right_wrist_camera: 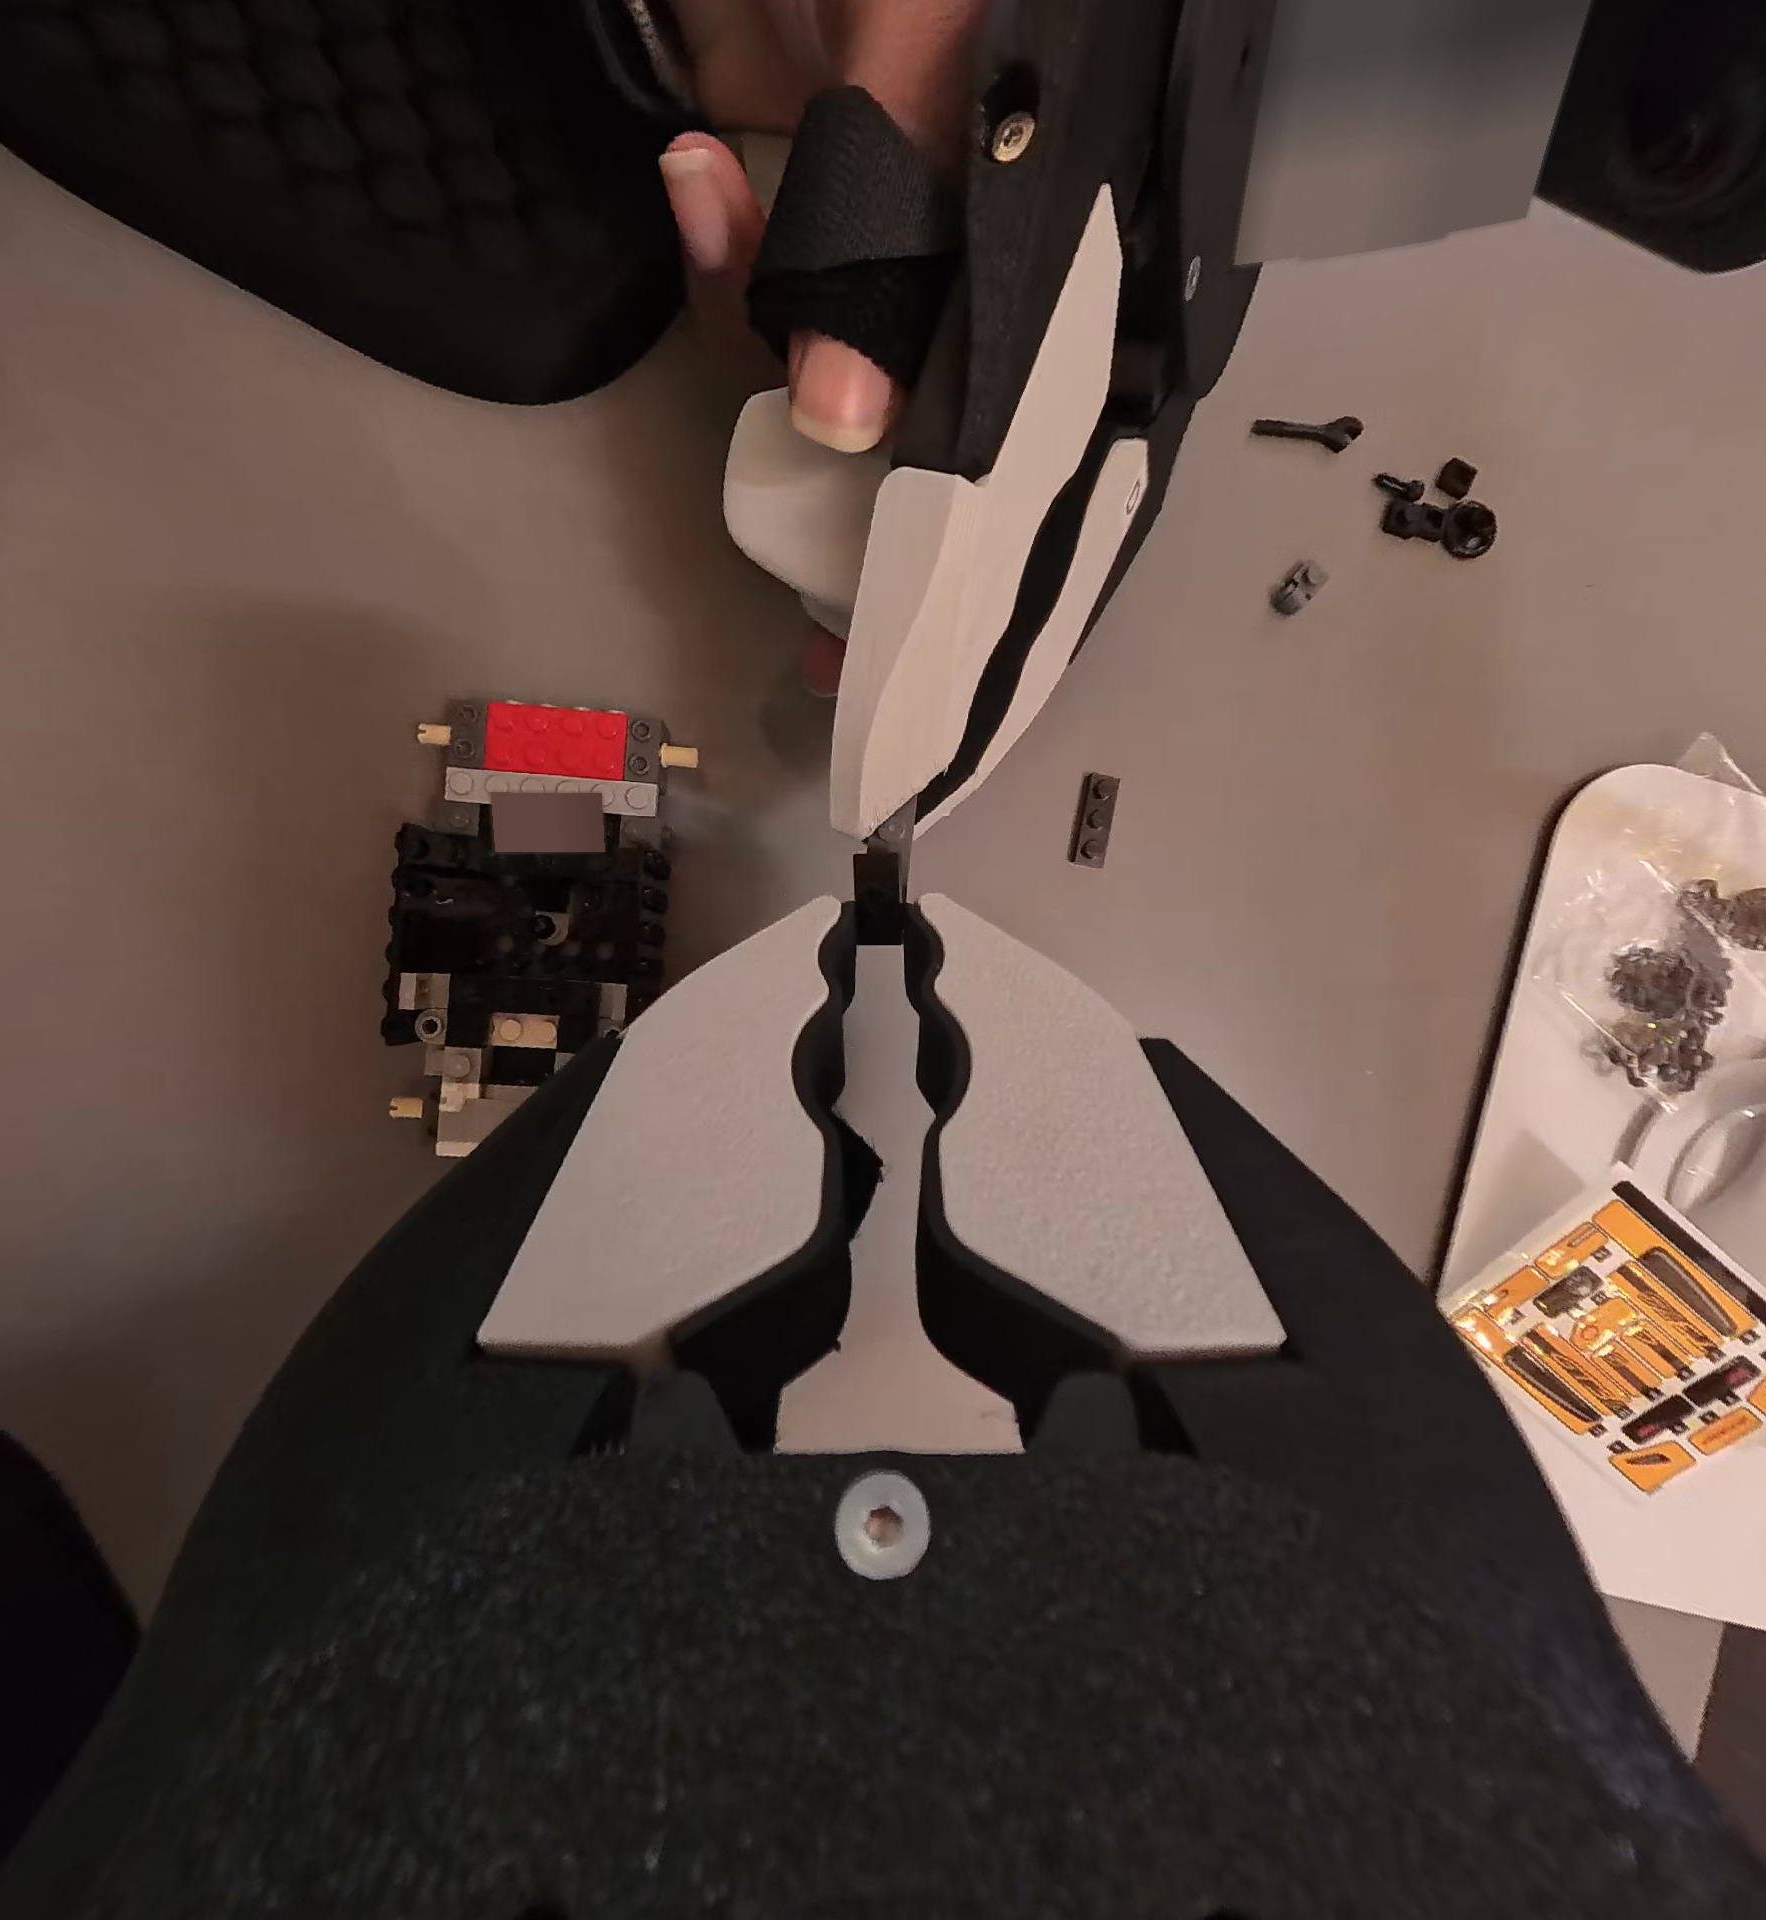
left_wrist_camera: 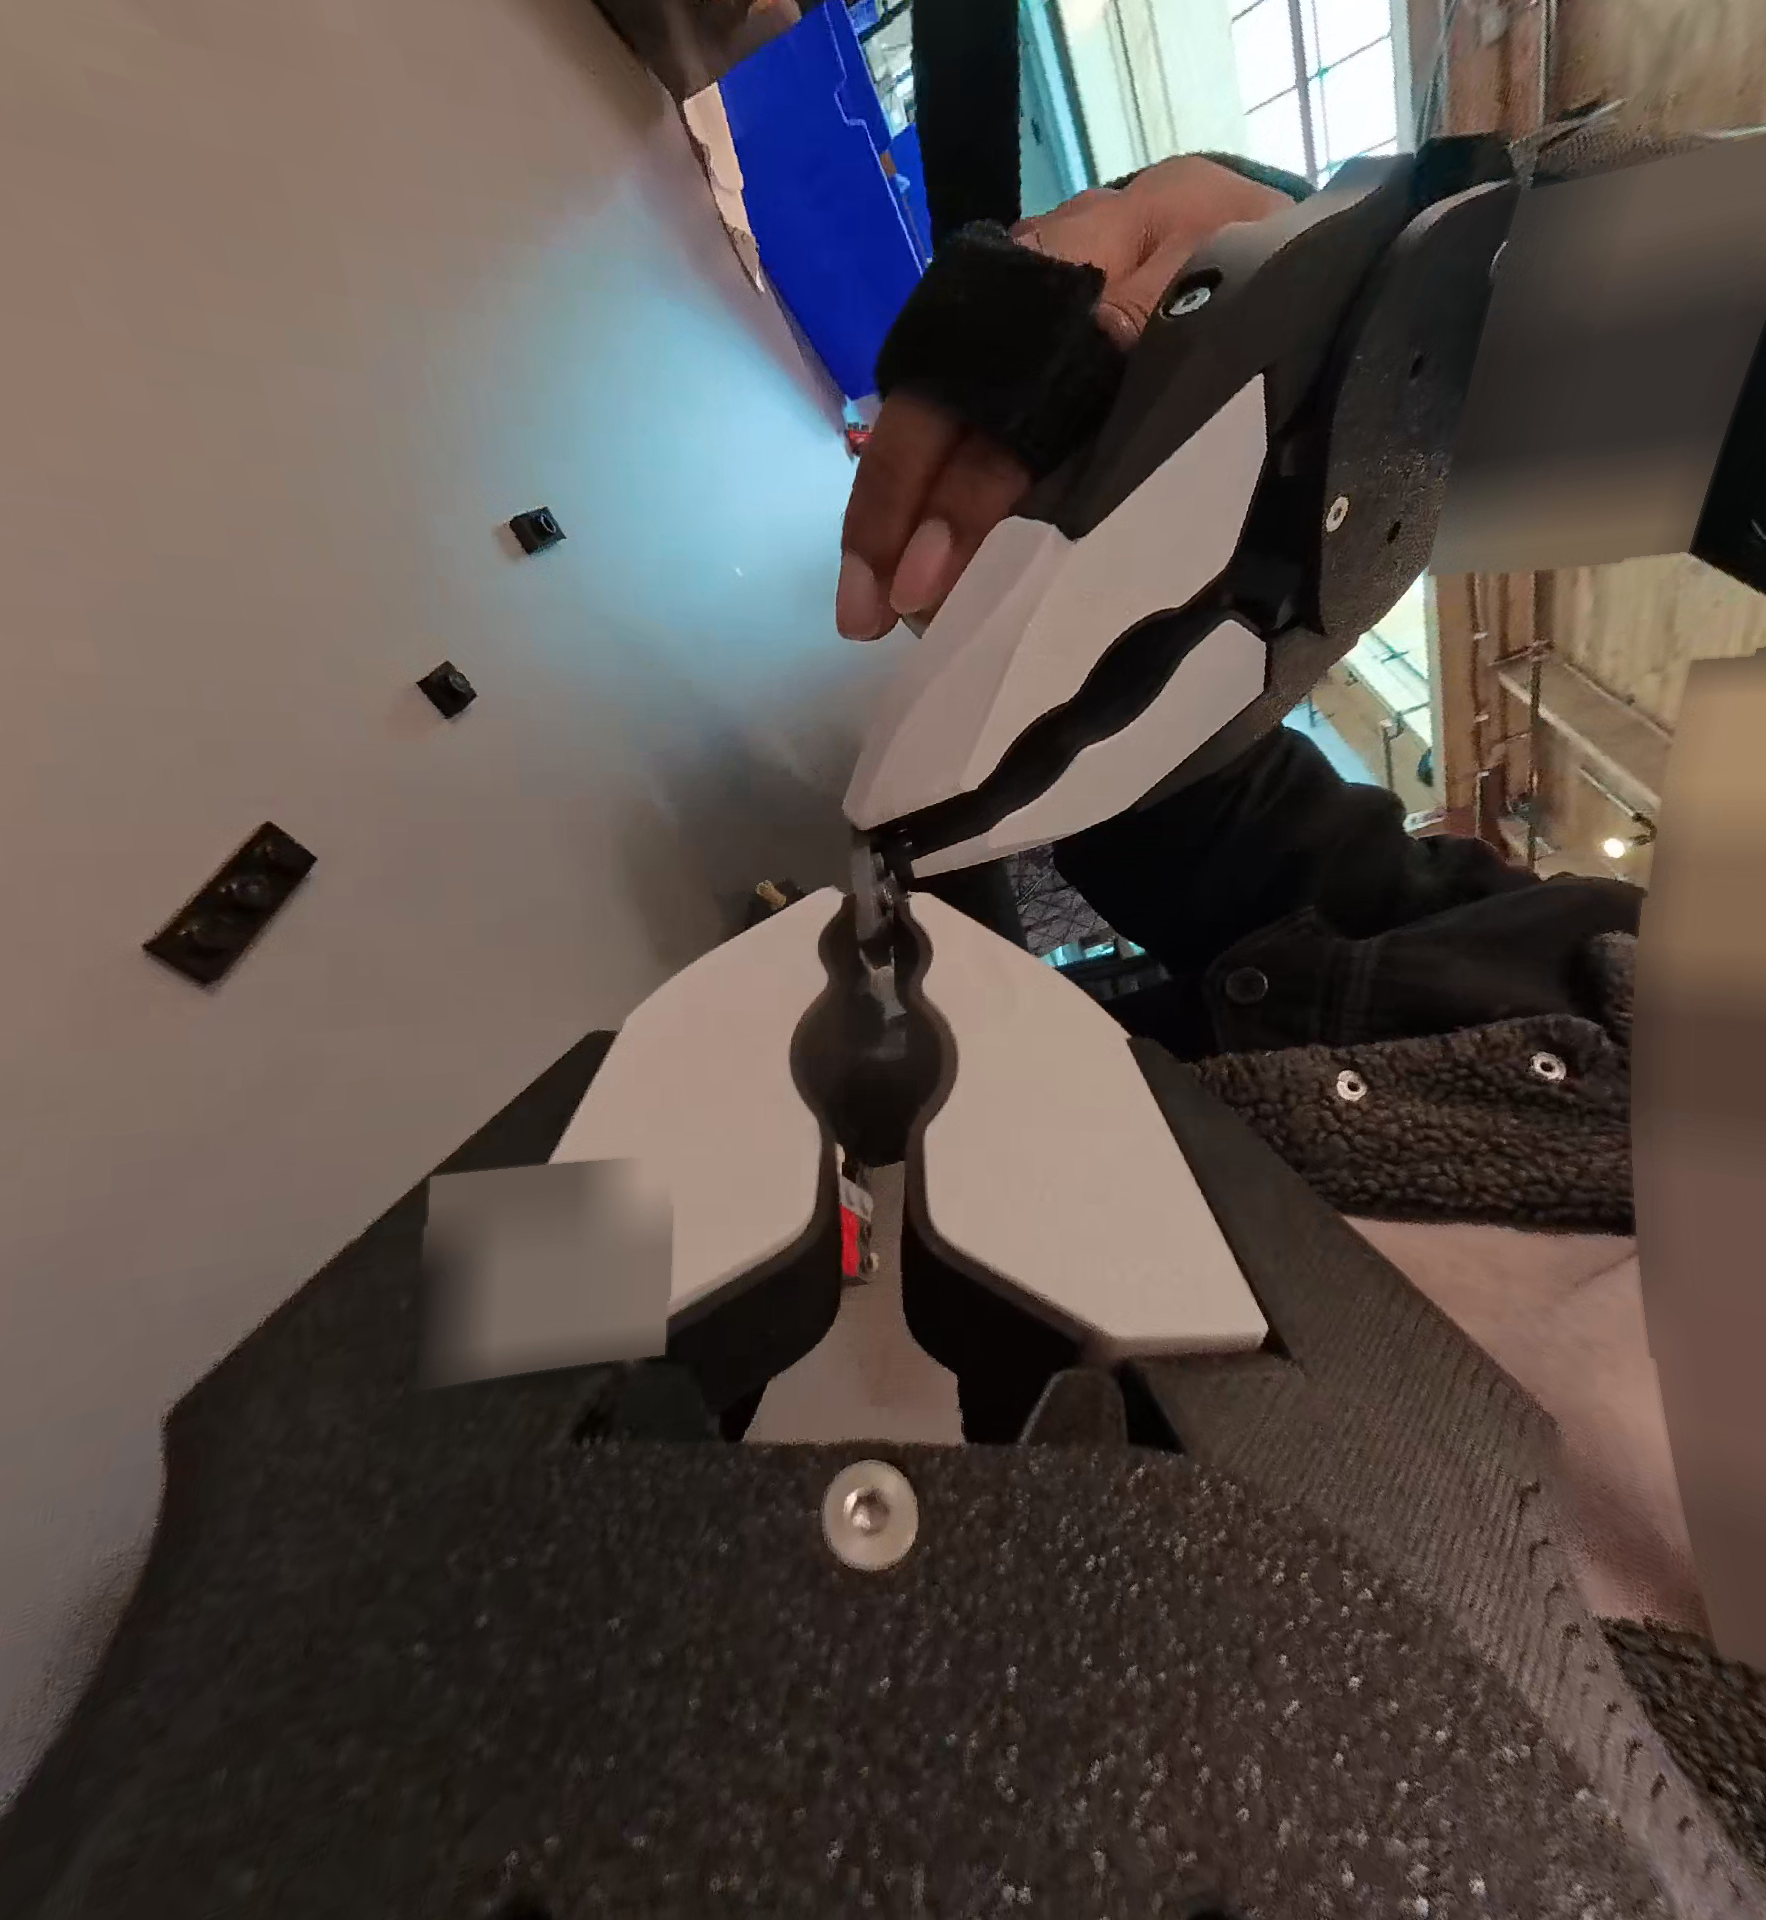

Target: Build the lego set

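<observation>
The lego model (right_wrist_camera: pixel 531 914) lies on the grey table (right_wrist_camera: pixel 235 623), at the left in the right wrist view, well apart from both grippers. It is a partly built vehicle: a red brick on top at its far end, a light grey plate under it, then a black body with many studs, and some white and tan pieces at the near end. Small tan pins stick out from its sides.

In the middle, the two grippers meet tip to tip above the table. The right gripper (right_wrist_camera: pixel 877 920) has its fingers almost closed and pinches a small black piece (right_wrist_camera: pixel 877 894) between the tips. The left gripper (right_wrist_camera: pixel 894 826) comes from above in this view, also nearly closed, and holds a small grey piece (right_wrist_camera: pixel 898 828) that touches the black one. Each gripper is held by a hand (right_wrist_camera: pixel 817 260) in a black fingerless glove.

More to the right, a dark grey plate (right_wrist_camera: pixel 1095 819) with studs lies on the table, and farther away some loose black parts (right_wrist_camera: pixel 1430 499). At the right edge stands a white tray (right_wrist_camera: pixel 1544 1143) with a clear bag of dark gears (right_wrist_camera: pixel 1679 987) and a yellow sticker sheet (right_wrist_camera: pixel 1627 1340).

In the left wrist view a blue bin (left_wrist_camera: pixel 827 208) stands behind the table, and windows (left_wrist_camera: pixel 1274 83) show beyond.
</observation>
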The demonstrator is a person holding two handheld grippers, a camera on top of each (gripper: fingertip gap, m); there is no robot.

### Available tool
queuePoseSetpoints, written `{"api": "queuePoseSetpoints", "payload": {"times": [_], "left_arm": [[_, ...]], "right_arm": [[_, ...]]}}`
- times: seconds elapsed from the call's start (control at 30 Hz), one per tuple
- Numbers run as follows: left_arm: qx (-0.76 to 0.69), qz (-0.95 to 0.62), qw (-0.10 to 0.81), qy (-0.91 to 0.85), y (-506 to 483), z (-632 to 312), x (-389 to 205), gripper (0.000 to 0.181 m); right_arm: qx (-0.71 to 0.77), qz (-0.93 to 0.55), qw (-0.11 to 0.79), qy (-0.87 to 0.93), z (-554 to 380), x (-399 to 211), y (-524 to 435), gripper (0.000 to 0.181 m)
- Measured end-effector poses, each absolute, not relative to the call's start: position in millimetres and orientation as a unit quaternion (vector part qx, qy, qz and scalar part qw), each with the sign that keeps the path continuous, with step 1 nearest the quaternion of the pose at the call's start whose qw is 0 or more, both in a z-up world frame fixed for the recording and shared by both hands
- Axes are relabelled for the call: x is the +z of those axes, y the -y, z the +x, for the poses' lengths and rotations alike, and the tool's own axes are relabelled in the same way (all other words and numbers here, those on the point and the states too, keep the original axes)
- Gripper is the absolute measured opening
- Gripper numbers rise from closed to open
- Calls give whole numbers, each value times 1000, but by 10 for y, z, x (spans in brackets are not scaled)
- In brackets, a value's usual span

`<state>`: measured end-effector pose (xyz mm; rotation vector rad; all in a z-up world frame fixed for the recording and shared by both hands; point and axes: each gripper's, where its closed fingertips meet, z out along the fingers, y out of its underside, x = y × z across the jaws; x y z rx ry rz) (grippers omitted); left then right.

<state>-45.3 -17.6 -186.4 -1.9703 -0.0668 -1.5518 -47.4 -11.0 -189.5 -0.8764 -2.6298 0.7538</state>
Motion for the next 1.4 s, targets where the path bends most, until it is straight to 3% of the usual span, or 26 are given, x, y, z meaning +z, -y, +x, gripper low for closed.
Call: {"api": "queuePoseSetpoints", "payload": {"times": [0.03,0.43,0.53,0.7,0.87,1.1,1.4], "left_arm": [[-589,-745,311,29,171,-459,-1864,6],[-598,-736,314,47,147,-500,-1853,6],[-598,-735,316,52,140,-515,-1851,6],[-600,-732,320,51,149,-502,-1814,6],[-608,-727,317,42,164,-417,-1764,5],[-607,-725,324,35,176,-398,-1718,5],[-597,-729,334,14,201,-368,-1675,6]], "right_arm": [[258,-303,132,908,-477,-1893,105,8],[250,-316,114,908,-514,-1893,74,11],[265,-327,105,901,-492,-1858,71,19],[419,-409,38,809,-308,-1683,69,32],[623,-571,-66,531,-338,-1569,88,36],[662,-611,-72,428,-403,-1674,84,28],[677,-593,-90,426,-438,-1644,193,14]]}}
